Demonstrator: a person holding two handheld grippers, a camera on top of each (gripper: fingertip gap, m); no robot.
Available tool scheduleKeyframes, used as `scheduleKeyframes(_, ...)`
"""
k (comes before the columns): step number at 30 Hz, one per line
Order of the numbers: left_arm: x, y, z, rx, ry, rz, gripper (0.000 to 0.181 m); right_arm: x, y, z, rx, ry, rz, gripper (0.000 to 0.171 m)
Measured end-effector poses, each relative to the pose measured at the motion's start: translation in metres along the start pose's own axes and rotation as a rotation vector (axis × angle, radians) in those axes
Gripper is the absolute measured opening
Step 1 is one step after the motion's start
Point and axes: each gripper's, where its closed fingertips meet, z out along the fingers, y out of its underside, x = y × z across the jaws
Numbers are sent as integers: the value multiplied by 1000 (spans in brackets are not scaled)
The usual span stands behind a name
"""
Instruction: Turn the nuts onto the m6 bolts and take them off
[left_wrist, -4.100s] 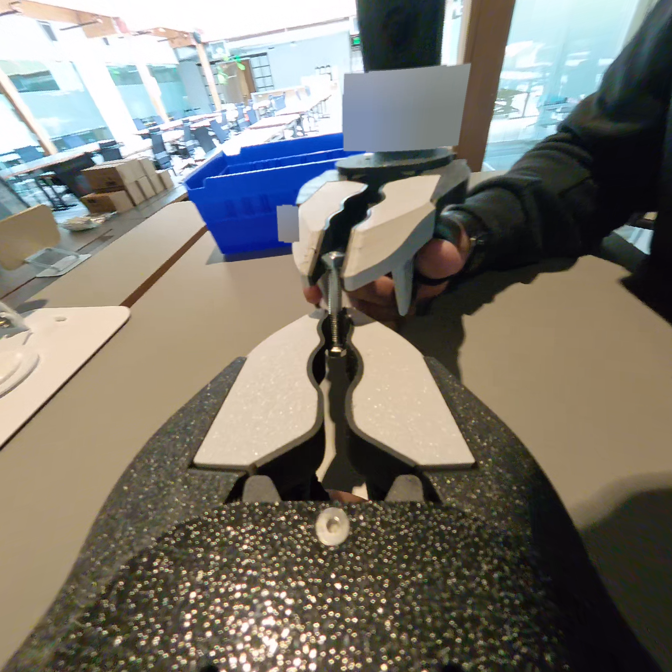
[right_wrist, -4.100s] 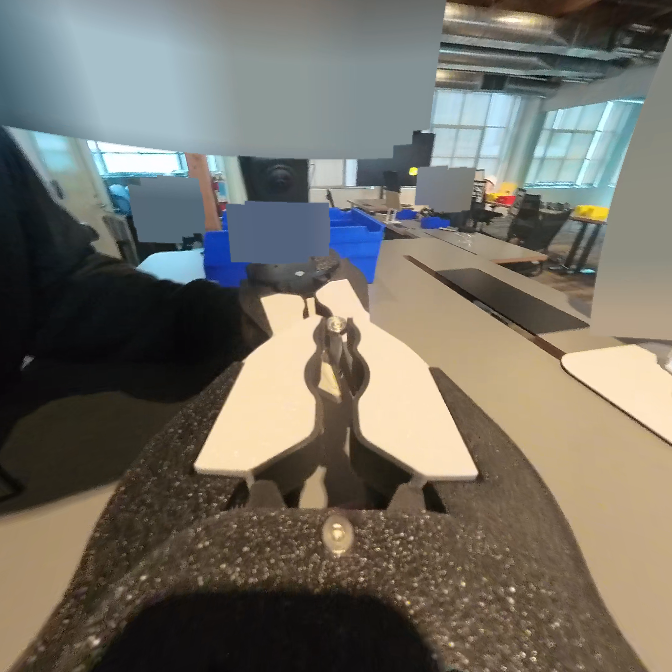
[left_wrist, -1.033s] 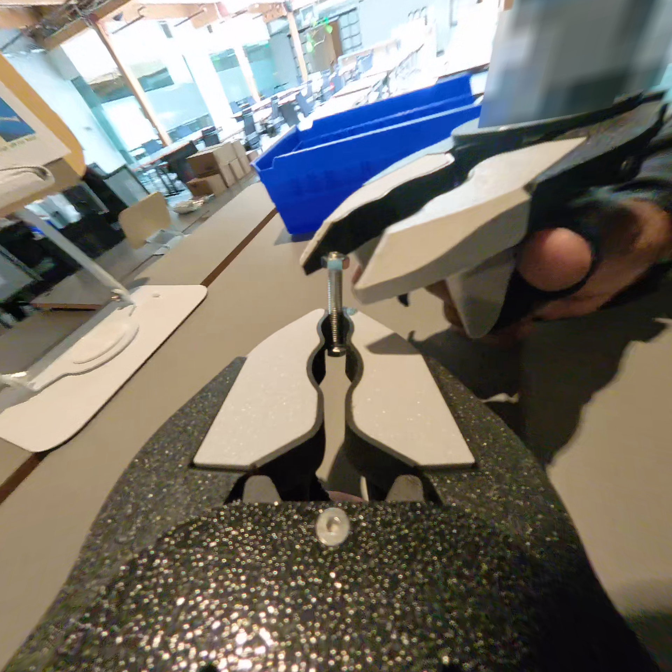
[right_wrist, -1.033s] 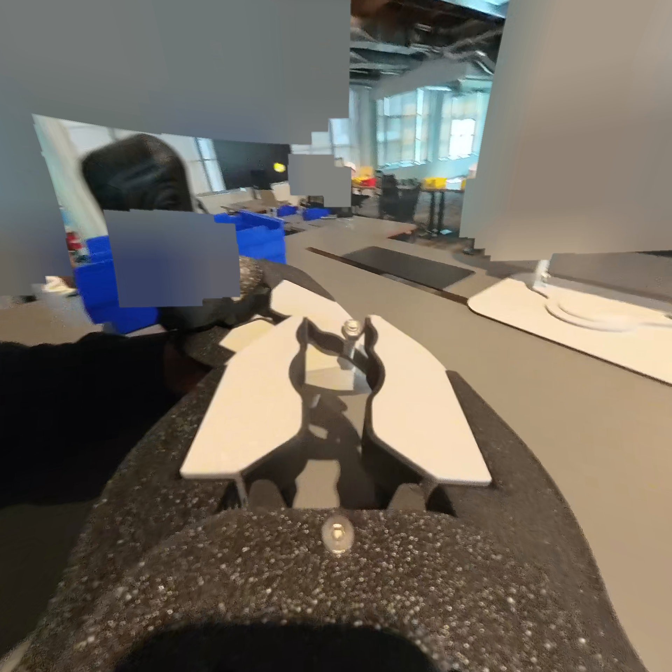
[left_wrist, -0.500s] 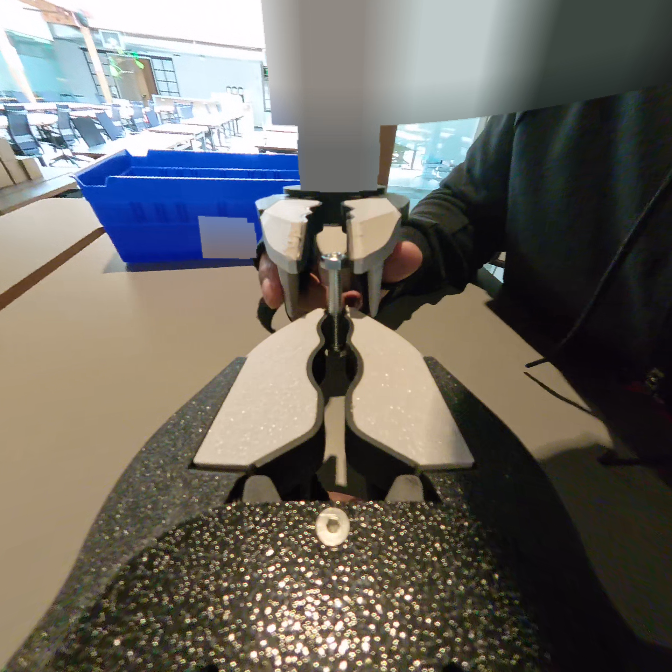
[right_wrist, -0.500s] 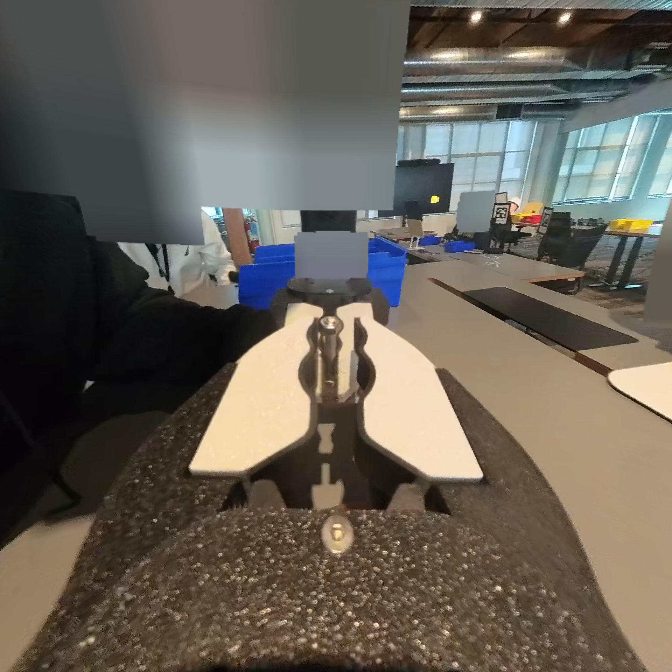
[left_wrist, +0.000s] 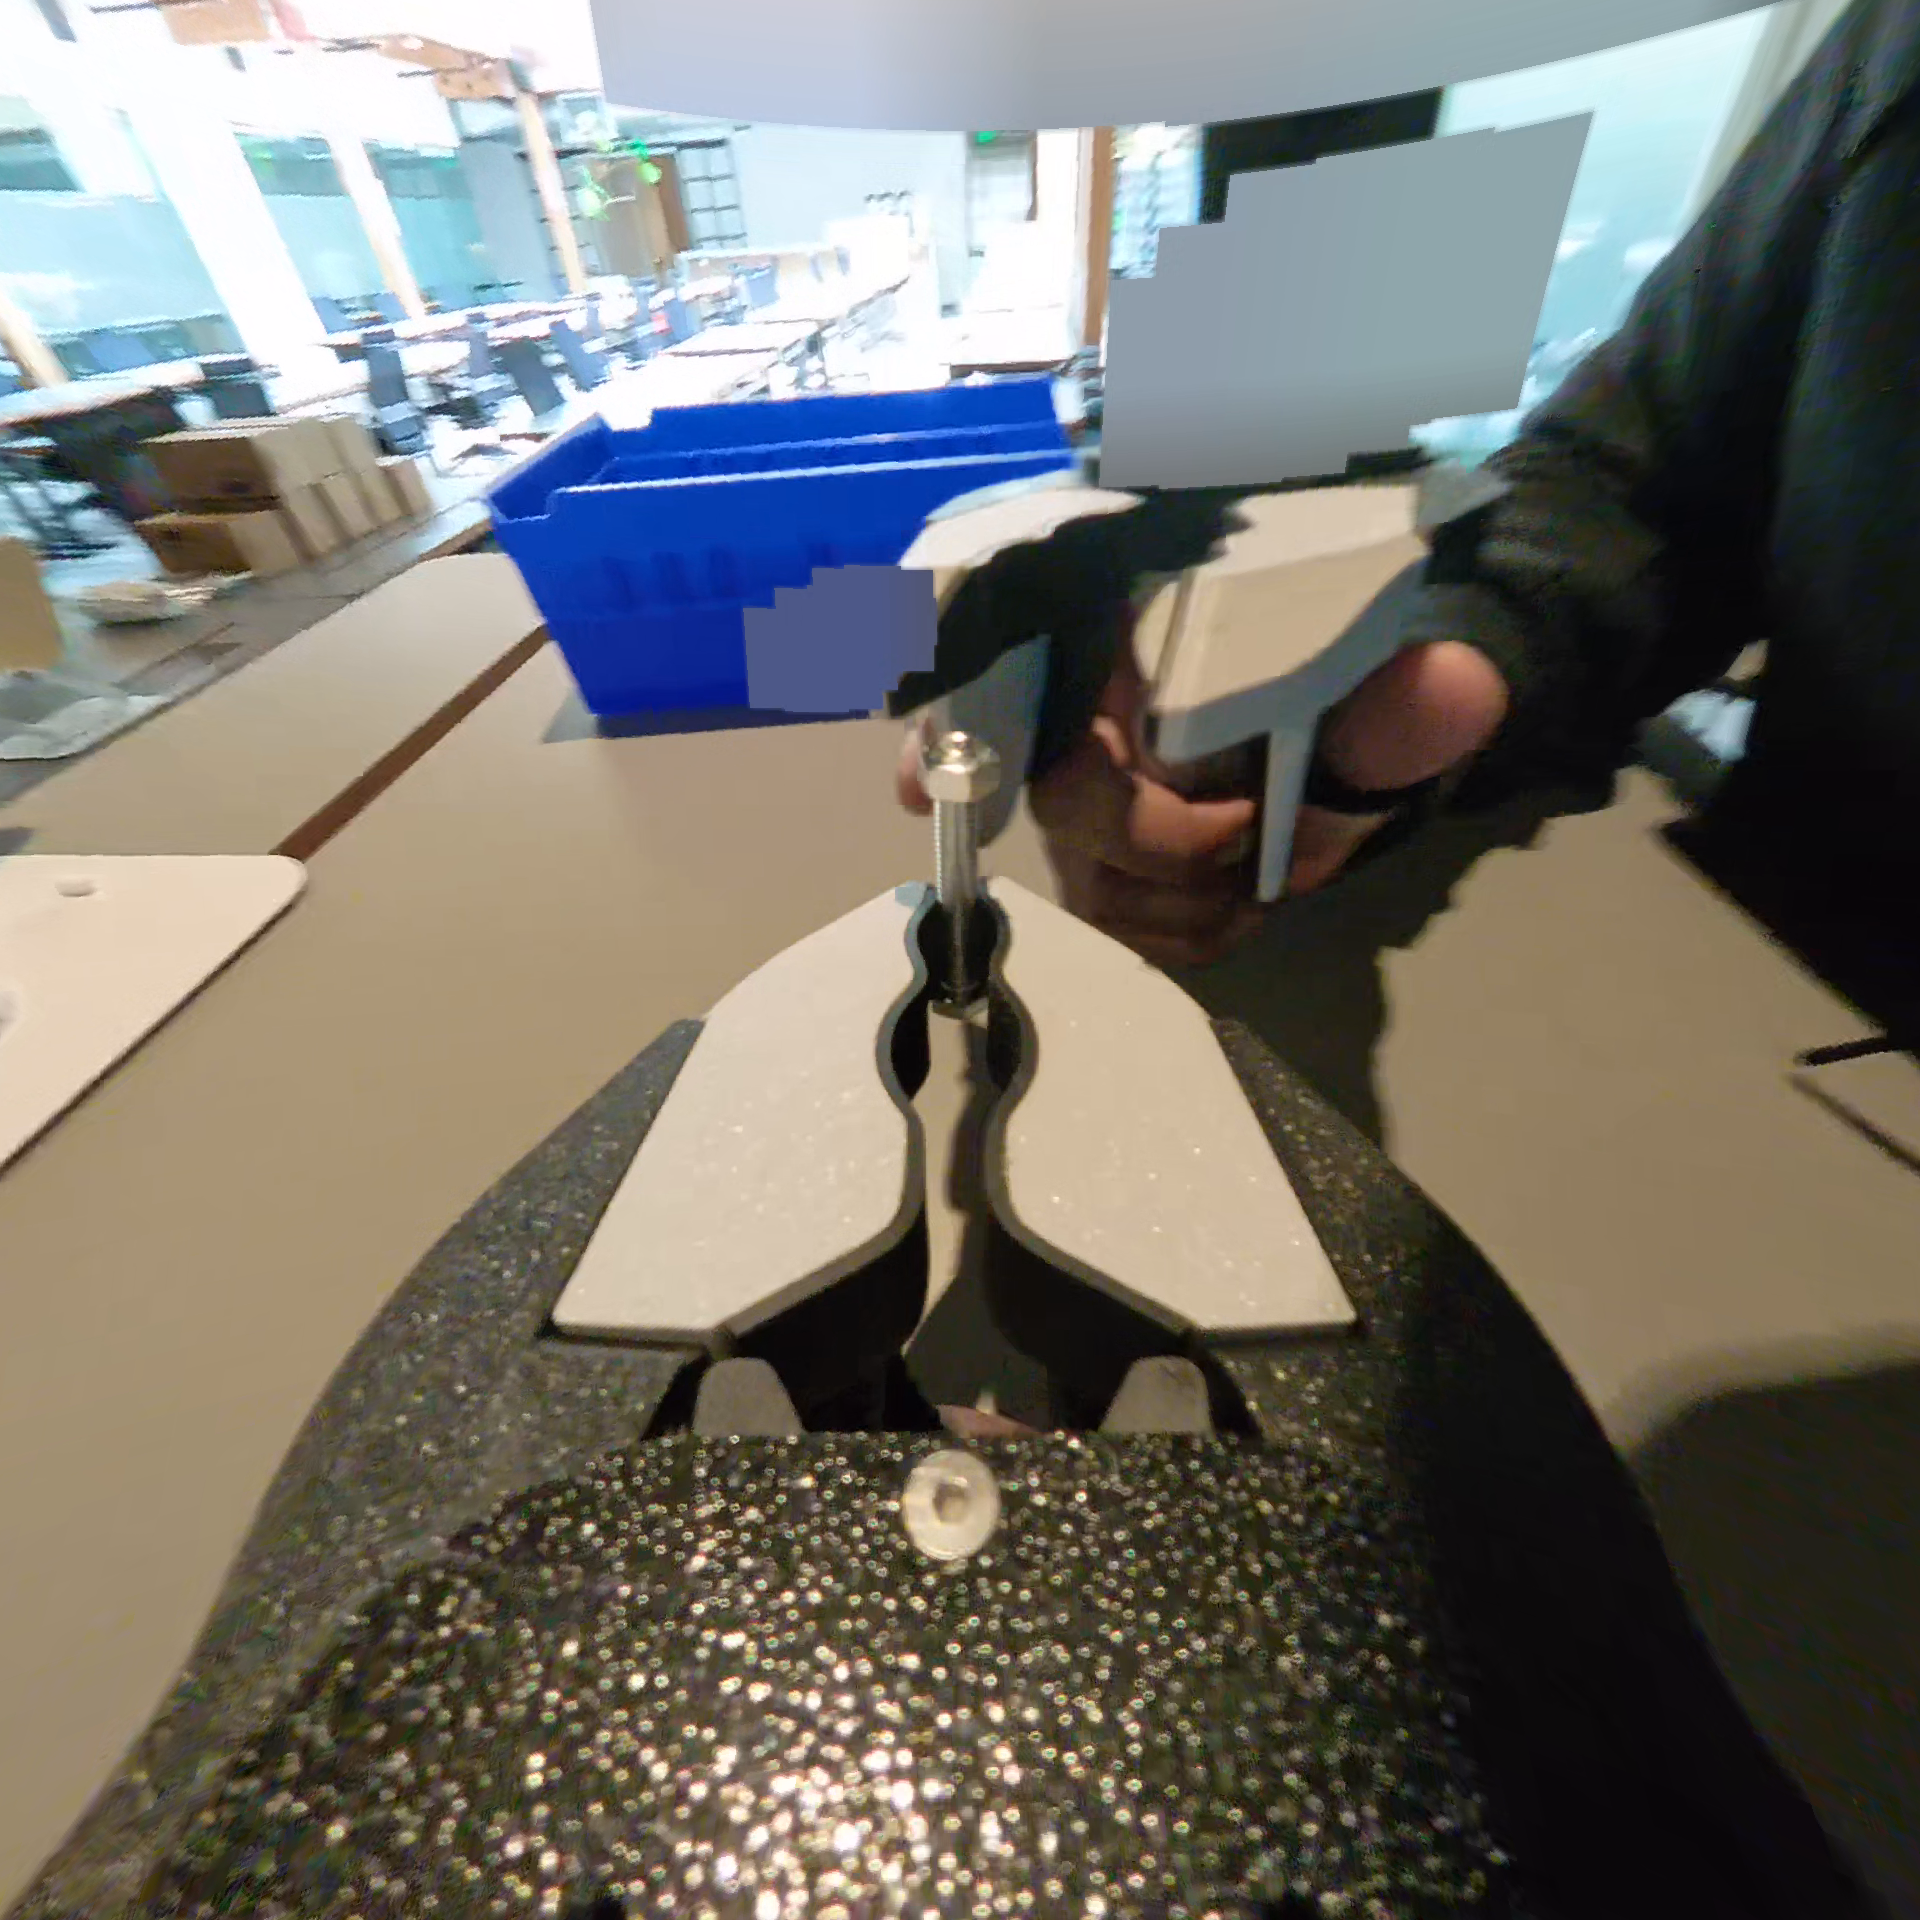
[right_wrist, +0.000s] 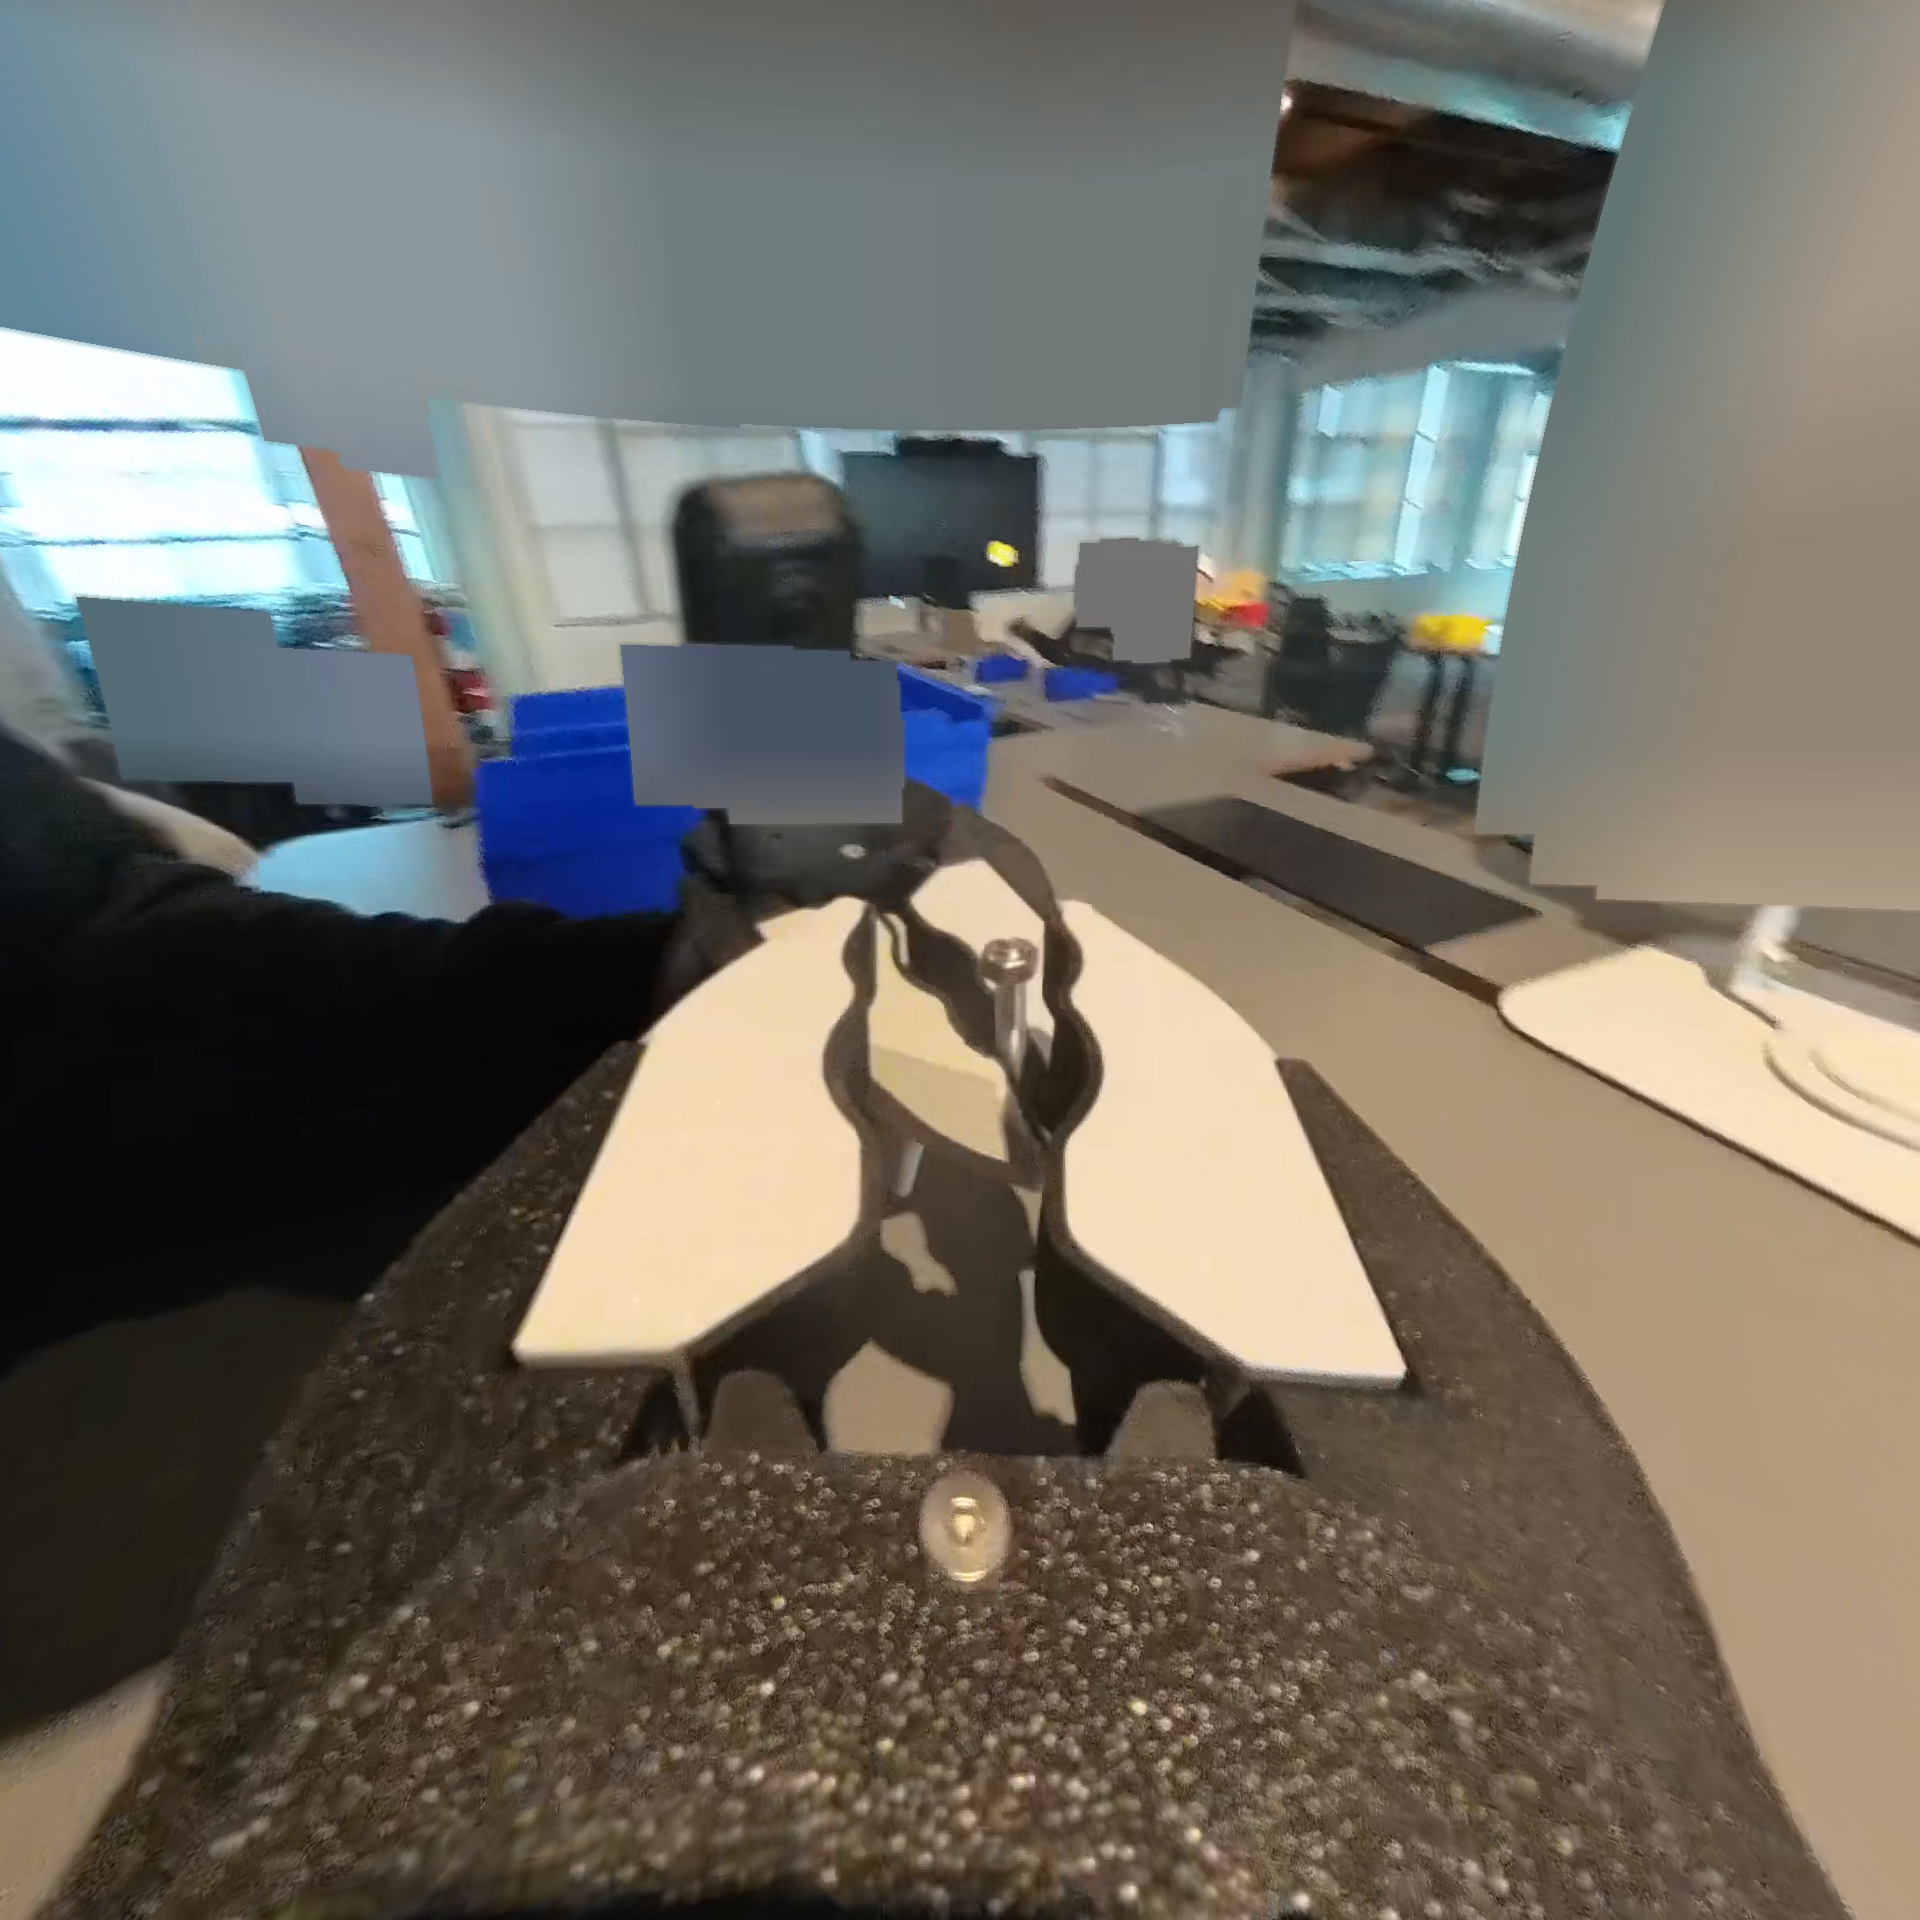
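Open-plan workshop, matte grey-brown table (left_wrist: 520, 1039). M6 bolt (left_wrist: 953, 883): bright threaded steel shank, upright, lower end pinched between nearly closed left gripper (left_wrist: 951, 940) tips. Hex nut (left_wrist: 954, 771): at top of shank, touching one tip of right gripper (left_wrist: 1081, 665), whose jaws stand parted and hold nothing. Step judged: re-gripping between turns; next, closing squarely on the nut flats without tilting the bolt. Fingers flat, pale, scalloped; bodies speckled black. Far left, blue plastic bin (left_wrist: 727, 540).
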Motion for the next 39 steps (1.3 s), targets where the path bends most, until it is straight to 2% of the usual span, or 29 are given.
scheduleKeyframes(4,20,-8,-6,60,172,-78,4,-2,-6,-8,40,-180,90,31)
scheduleKeyframes(8,33,-5,-3,28,239,-74,4,-11,-5,-12,30,-282,78,27)
scheduleKeyframes(12,38,-3,-2,9,267,-72,4,-17,3,-9,-18,-286,41,22)
scheduleKeyframes(15,36,-1,0,-7,242,-69,4,-19,8,-5,-47,-258,19,10)
scheduleKeyframes(19,11,3,5,-27,57,-46,5,3,11,2,-65,-23,5,10)
scheduleKeyframes(22,-19,10,7,-82,-203,94,4,27,17,-2,-93,232,27,11)
scheduleKeyframes(24,-26,12,8,-112,-302,182,5,30,20,-4,-94,272,18,13)
scheduleKeyframes(26,-24,13,9,-116,-297,189,5,28,15,-3,-68,208,0,36)
scheduleKeyframes(28,-19,14,9,-116,-229,148,5,21,9,-3,-34,68,2,49)
scheduleKeyframes(32,5,9,6,-72,8,-8,5,8,11,-10,-36,-196,67,42)
scheduleKeyframes(34,17,5,3,-45,114,-67,4,4,8,-13,-23,-249,89,40)
scheduleKeyframes(39,29,2,1,-28,202,-107,4,-9,15,-13,-53,-324,79,35)
